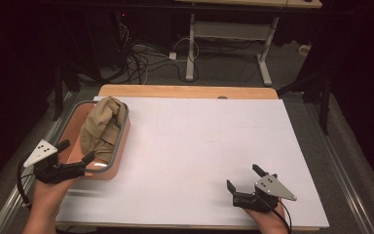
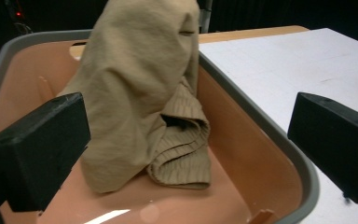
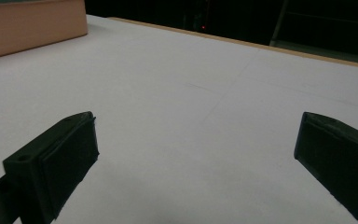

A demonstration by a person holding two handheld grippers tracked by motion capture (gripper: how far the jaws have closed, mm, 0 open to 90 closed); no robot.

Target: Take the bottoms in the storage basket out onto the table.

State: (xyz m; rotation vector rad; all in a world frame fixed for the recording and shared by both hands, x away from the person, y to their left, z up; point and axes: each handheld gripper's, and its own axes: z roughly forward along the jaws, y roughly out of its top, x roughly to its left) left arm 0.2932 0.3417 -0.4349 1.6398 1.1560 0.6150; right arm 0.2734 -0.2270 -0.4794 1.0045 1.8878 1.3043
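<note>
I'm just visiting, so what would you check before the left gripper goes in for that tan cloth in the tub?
1. Left gripper open wide: ok.
2. Left gripper aimed at the tan cloth: ok, cloth lies between its jaws' line of sight.
3. Cloth free to lift: cannot tell, it is bunched and draped against the tub wall.
4. One jaw over the tub's rim, risk of catching it: not ok.
5. Right gripper out of the way, open over the white sheet: ok.

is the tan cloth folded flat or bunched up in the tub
Bunched up: the tan cloth stands crumpled in the tub, leaning over its far rim.
</note>
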